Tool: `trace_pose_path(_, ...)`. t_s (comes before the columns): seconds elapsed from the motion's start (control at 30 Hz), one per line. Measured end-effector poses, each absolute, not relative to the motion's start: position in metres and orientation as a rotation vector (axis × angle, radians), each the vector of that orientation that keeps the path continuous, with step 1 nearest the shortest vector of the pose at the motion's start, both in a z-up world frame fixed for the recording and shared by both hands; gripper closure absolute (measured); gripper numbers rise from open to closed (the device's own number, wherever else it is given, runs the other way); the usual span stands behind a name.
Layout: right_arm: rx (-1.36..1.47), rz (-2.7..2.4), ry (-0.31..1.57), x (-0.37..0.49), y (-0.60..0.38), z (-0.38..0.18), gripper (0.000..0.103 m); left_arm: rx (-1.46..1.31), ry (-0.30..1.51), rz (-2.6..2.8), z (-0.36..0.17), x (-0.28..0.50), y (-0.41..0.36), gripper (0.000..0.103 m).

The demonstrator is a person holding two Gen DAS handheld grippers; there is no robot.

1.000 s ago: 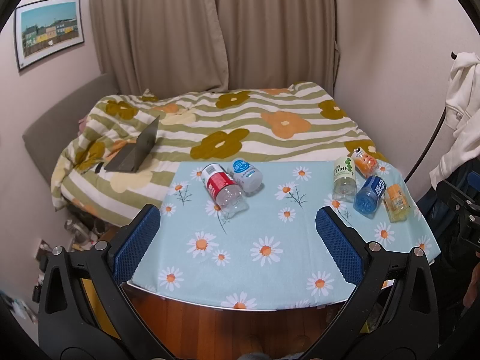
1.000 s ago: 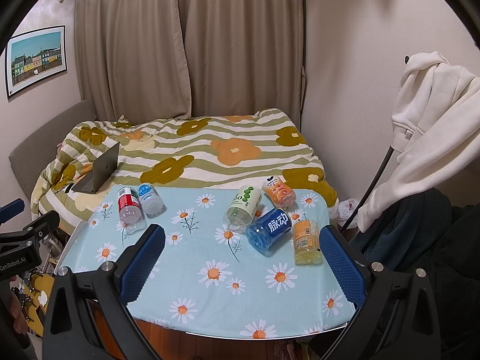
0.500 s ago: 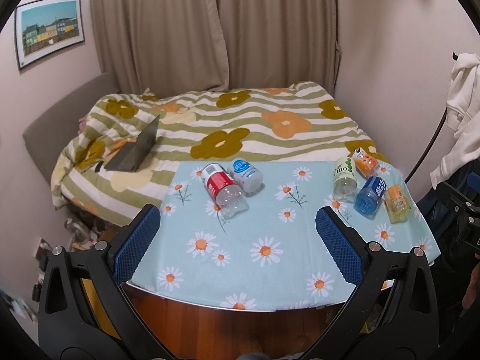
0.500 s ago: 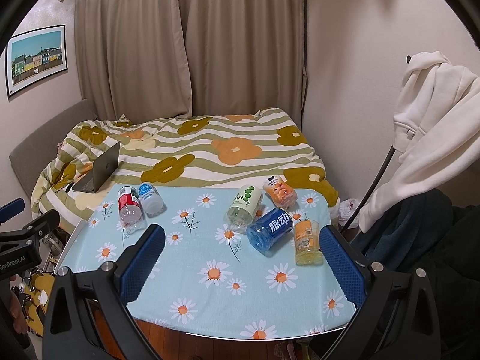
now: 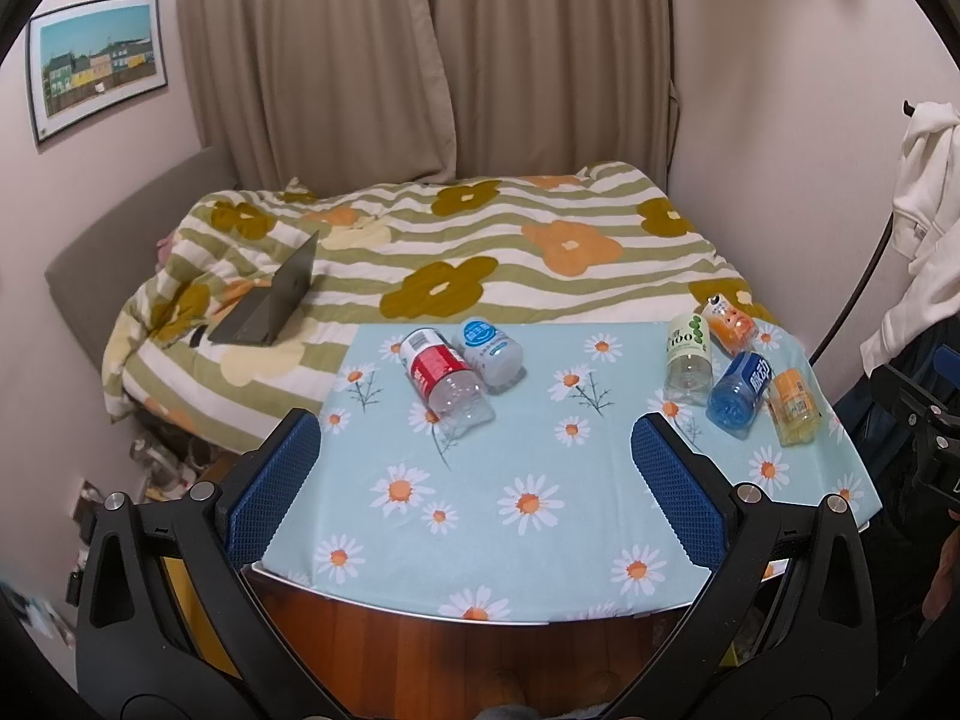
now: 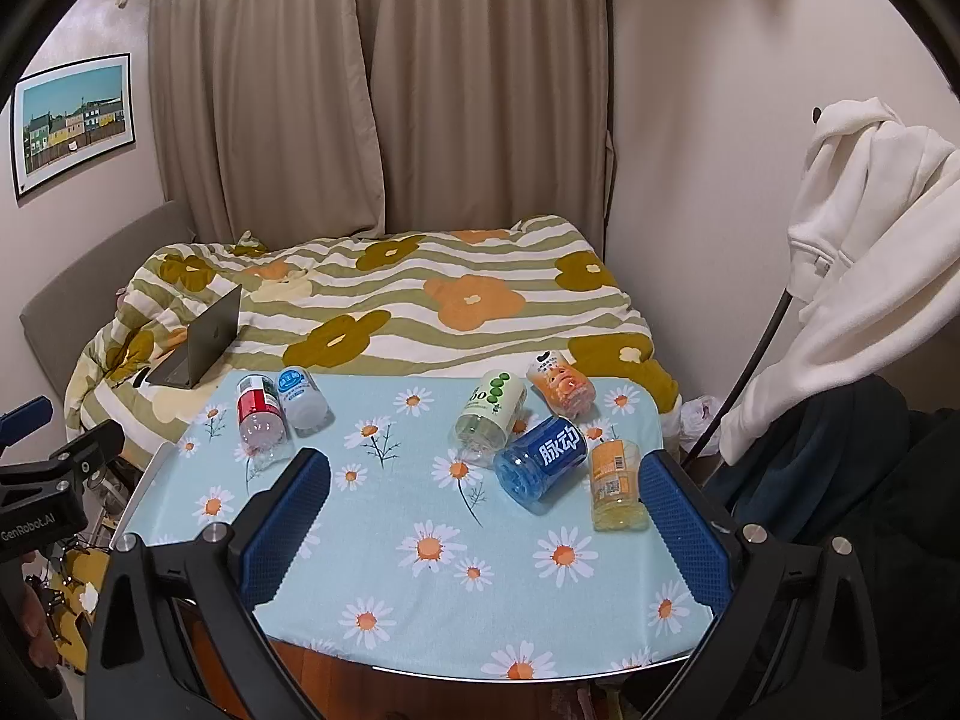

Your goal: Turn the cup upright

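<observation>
Six cups lie toppled on the counter (image 5: 540, 480), four at two o'clock; both tongs, left tongs (image 5: 477, 468) and right tongs (image 6: 485, 510), hang released, empty.

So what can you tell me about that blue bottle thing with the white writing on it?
The blue bottle is see-through blue plastic with a darker blue label bearing white Chinese characters. It lies on its side on the daisy tablecloth, ridged bottom towards the camera. It sits in the right-hand cluster, apparently touching the green-dotted white bottle and very close to the yellow bottle. Neither pair of tongs is touching it.
</observation>
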State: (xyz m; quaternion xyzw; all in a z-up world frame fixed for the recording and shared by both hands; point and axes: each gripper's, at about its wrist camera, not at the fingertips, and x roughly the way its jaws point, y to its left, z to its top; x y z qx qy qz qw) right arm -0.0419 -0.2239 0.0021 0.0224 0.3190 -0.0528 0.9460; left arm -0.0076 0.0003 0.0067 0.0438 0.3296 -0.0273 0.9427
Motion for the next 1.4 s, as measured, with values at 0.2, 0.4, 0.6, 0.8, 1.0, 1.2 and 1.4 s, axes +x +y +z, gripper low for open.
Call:
trace_pose_path(0.2,0.048,-0.104,0.645,-0.044,-0.224,0.003,0.0,0.089,0.674,-0.054,0.007,-0.008,0.0,0.0)
trace_pose_path(0.4,0.049,-0.095,0.652,-0.045,-0.221,0.002,0.0,0.061,0.699,-0.032,0.014,-0.008,0.001,0.0)
trace_pose_path(0.6,0.003,-0.036,0.673,-0.037,-0.216,0.004,0.0,0.022,0.737,0.026,0.017,0.009,-0.005,0.0)
trace_pose_path(0.8,-0.001,0.017,0.706,-0.013,-0.218,-0.012,0.0,0.014,0.791,0.047,0.007,0.044,-0.008,0.0)
trace_pose_path(1.0,0.02,0.027,0.758,0.016,-0.215,-0.028,0.0,-0.013,0.851,0.033,-0.01,0.099,-0.01,0.0)
trace_pose_path(1.2,0.047,0.01,0.798,0.058,-0.222,-0.039,0.0,-0.048,0.928,0.014,-0.033,0.164,-0.011,0.0)
trace_pose_path(1.4,0.062,0.01,0.83,0.108,-0.237,-0.054,0.0,-0.067,1.034,-0.01,-0.069,0.225,-0.014,0.0)
